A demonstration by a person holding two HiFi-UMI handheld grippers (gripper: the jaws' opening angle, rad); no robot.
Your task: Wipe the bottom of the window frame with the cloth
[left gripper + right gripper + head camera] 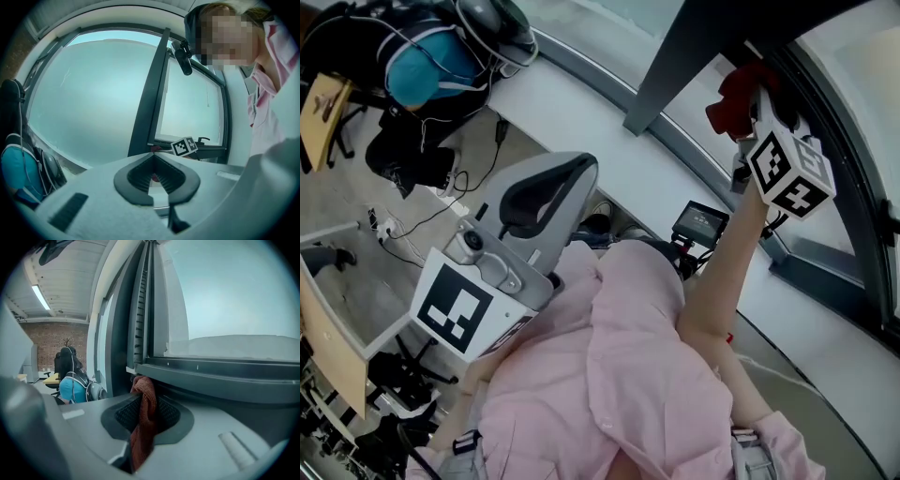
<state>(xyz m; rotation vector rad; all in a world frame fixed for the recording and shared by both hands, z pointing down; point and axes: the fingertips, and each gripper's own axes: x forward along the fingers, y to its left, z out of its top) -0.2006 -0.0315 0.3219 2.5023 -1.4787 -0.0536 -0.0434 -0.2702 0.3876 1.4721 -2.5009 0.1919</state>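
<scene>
A rust-red cloth [142, 427] hangs bunched between the jaws of my right gripper [145, 401], which is shut on it. The cloth's top end presses against the underside of the dark bottom rail of the window frame [211, 373]. In the head view the right gripper [757, 112] is raised at the upper right, with the cloth [733, 101] on the dark window frame [853, 187]. My left gripper [581, 169] is held low over the person's chest, away from the window. Its jaws are shut on nothing [152, 161].
A white sill [600, 122] runs under the glass beside a dark mullion [703, 56]. A blue and black backpack [431, 56] stands at the upper left, with cables on the floor nearby. A small device with a screen [701, 220] sits below the sill.
</scene>
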